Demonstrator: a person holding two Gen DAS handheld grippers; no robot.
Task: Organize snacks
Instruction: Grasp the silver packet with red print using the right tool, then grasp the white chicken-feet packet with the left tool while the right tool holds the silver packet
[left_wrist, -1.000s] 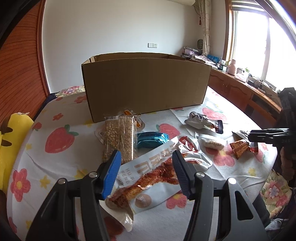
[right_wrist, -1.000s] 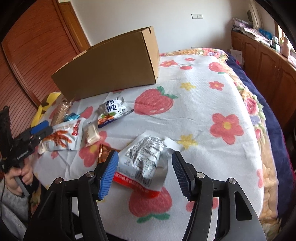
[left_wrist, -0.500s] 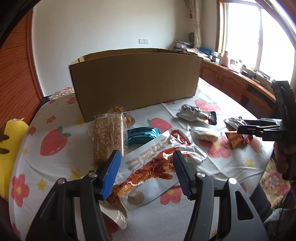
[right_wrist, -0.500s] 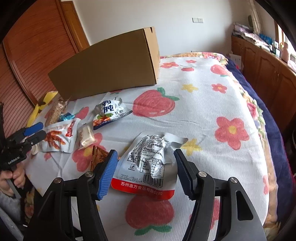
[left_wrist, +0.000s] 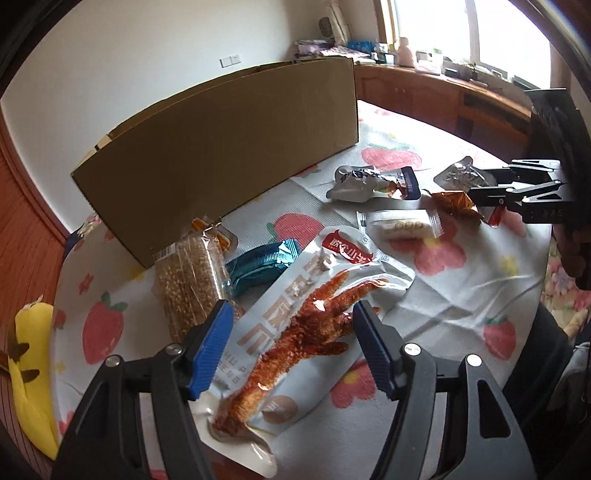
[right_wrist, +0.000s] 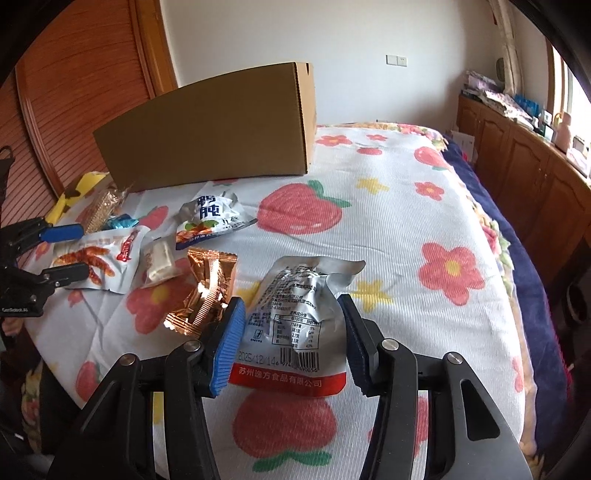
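Closest to me, the right gripper straddles a crinkled silver pouch lying label-up on the strawberry-print cloth. Its jaws are closing with the pouch between them; the blue pads look to be at the pouch's edges, but I cannot tell whether they press yet. To do this well, I'd say it should squeeze low on the flat sealed end, not the puffed middle, and keep clear of the copper foil packet just beside its left pad.

The left gripper hangs over the long chicken-foot pouch, jaws opening, spread wider than the pouch, pads not on it. It should settle across the narrow width before pinching, avoiding the grain bar touching its left side.

Further off lie a teal wrapper, a small white candy pack and another silver bag. Beyond them stands the cardboard box, its inside hidden from here, presumably where the snacks go.
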